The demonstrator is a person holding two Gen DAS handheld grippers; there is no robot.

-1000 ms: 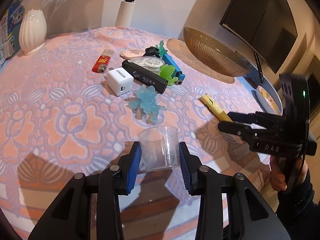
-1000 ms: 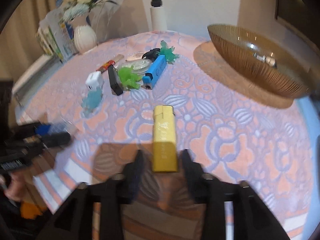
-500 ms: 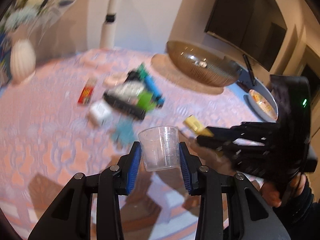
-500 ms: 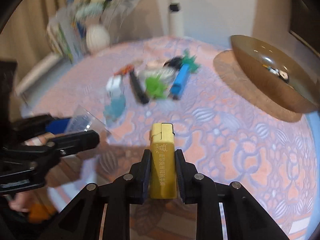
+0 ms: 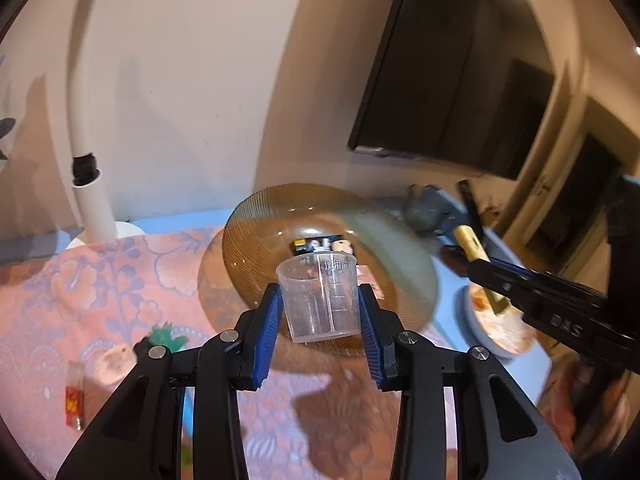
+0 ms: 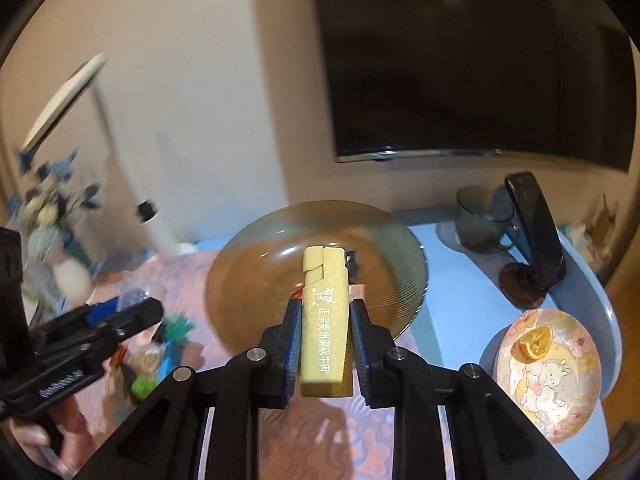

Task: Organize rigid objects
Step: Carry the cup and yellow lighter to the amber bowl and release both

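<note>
— Pale walls and a dark wall-mounted screen (image 6: 472, 60) back a table with a pink flowered cloth (image 5: 80, 292) and a bare blue edge (image 6: 460, 280). How do the hands sit?

— Both grippers are lifted off the cloth and tilt downward toward a ribbed amber glass bowl (image 5: 256, 240). On the right wrist view, part of a hand (image 6: 36, 436) shows at the lower left, wrapped round the left tool's handle.

— And the left gripper (image 5: 320, 316)?

— Its blue pads (image 5: 269, 336) press either side of a clear plastic measuring cup (image 5: 318, 296), held upright in front of the bowl. Narrow gap, firm clamp.

— The right gripper (image 6: 325, 332)?

— Closed on a yellow lighter (image 6: 325, 320), which stands upright between the fingers, its cap end above them and printed characters running down its face. It lines up with the bowl too. From the left camera, the lighter pokes out of that tool at the right edge.

— Anything already in the bowl?

— A few small items lie at the bottom; too small and blurred to name.

— What remains on the cloth?

— A red lighter (image 5: 74, 400), a green toy (image 5: 164, 336) and a blue lighter (image 6: 170, 358), well left of the bowl. To the right, a patterned plate (image 6: 560, 392) carries an orange slice, with a smoky glass mug (image 6: 484, 220) and a black stand (image 6: 532, 232) behind it.
</note>
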